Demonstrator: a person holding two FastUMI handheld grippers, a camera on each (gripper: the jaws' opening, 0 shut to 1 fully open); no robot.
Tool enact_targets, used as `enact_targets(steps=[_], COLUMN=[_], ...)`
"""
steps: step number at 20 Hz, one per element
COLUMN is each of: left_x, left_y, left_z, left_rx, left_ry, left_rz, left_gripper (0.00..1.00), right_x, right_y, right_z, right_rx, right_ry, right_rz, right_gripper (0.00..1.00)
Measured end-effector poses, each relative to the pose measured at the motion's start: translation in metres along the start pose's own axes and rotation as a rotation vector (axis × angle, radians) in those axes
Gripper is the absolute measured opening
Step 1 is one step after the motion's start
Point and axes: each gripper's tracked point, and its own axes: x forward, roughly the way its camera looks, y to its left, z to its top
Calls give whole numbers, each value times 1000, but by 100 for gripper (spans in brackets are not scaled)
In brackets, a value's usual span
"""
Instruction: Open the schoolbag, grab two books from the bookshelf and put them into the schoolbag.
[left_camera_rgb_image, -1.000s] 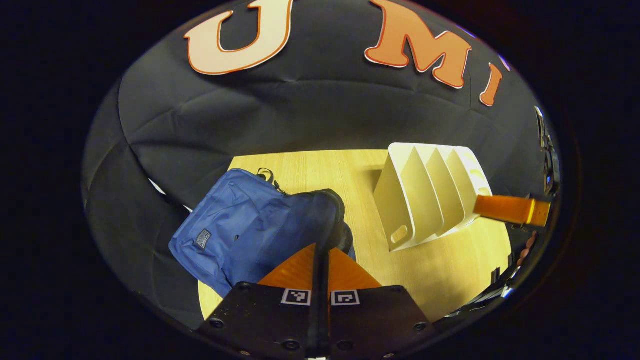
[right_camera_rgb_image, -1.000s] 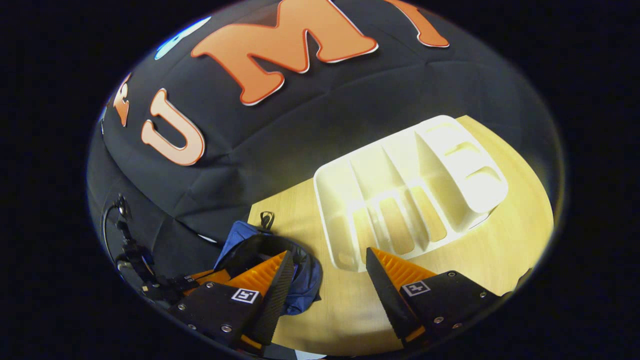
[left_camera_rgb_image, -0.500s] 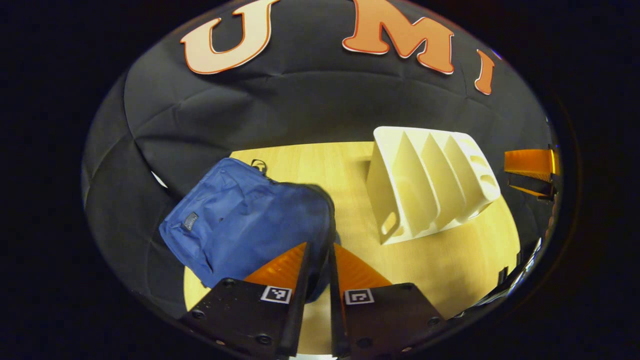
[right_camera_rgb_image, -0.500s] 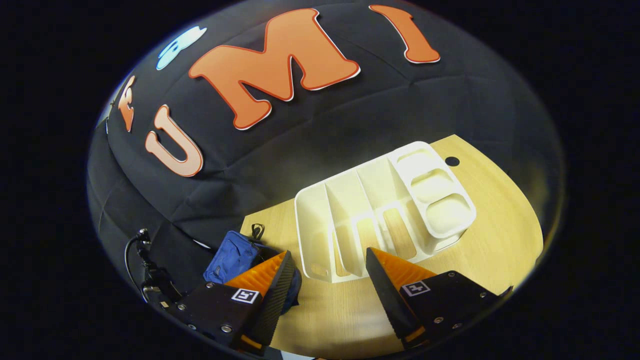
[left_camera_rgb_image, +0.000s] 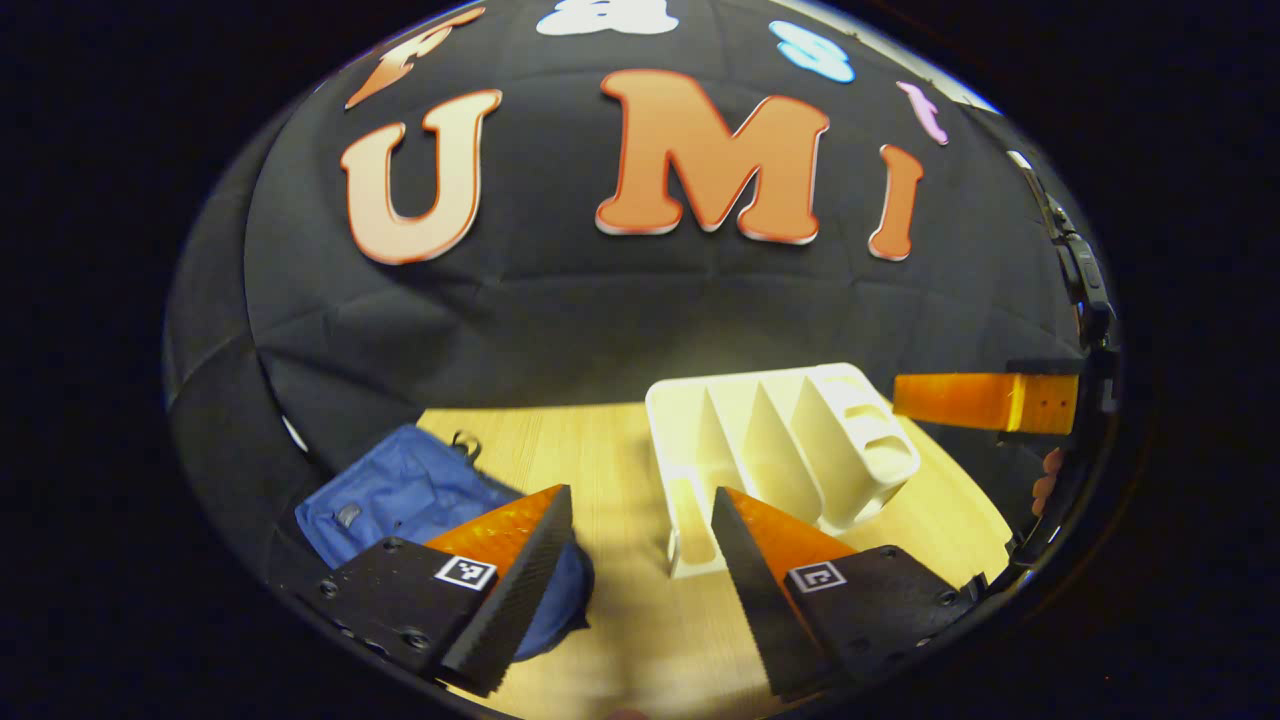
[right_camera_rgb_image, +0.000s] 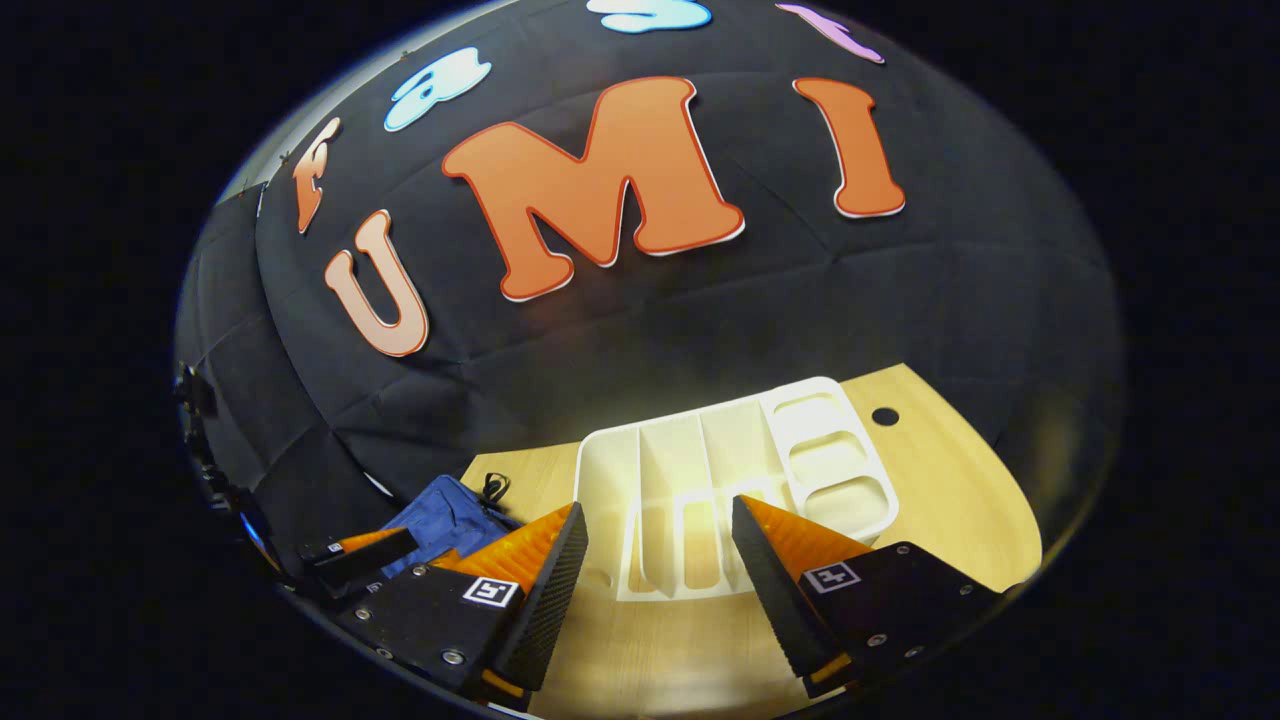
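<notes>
The schoolbag (left_camera_rgb_image: 400, 495) is blue fabric with a small dark patch on its front; it lies slumped on the wooden table's left side by the back wall, a small black pull loop at its top edge. Well apart to its right stands the bookshelf (left_camera_rgb_image: 790, 440), a white plastic rack with slanted dividers and oval cut-outs in one end, its slots bare

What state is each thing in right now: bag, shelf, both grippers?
Schoolbag: lying on the table, not held; whether it is open or closed cannot be told.
Bookshelf: standing on the table, slots bare, no books visible.
Left gripper: open, holding nothing.
Right gripper: open, holding nothing.
Table: carries the schoolbag and bookshelf.
</notes>
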Motion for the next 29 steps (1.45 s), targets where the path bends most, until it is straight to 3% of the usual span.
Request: enact_targets(steps=[1, 4, 8, 15, 22, 29], left_x=[-2, -4, -10, -32, -32, -30], left_y=[-6, -25, -48, -47, -44, -45], left_z=[9, 34, 62, 99, 96, 89], left_rx=[6, 5, -9, -29, -48, -26], left_ry=[-31, -126, -233, -433, -431, -425], left_rz=[0, -4, -21, 40, 76, 100], left_gripper=[97, 99, 98, 96, 97, 97], right_x=[-3, -10, -26, -45, -45, -39], right_y=[-4, -16, -28, -32, -33, -29], right_z=[5, 21, 47, 76, 53, 60], right_rx=[-17, -79, -151, -180, -200, -187], right_ry=[-25, -120, -257, -428, -406, -377], right_rz=[-10, -40, -84, -91, -80, -74], right_gripper=[88, 88, 89, 89, 89, 89])
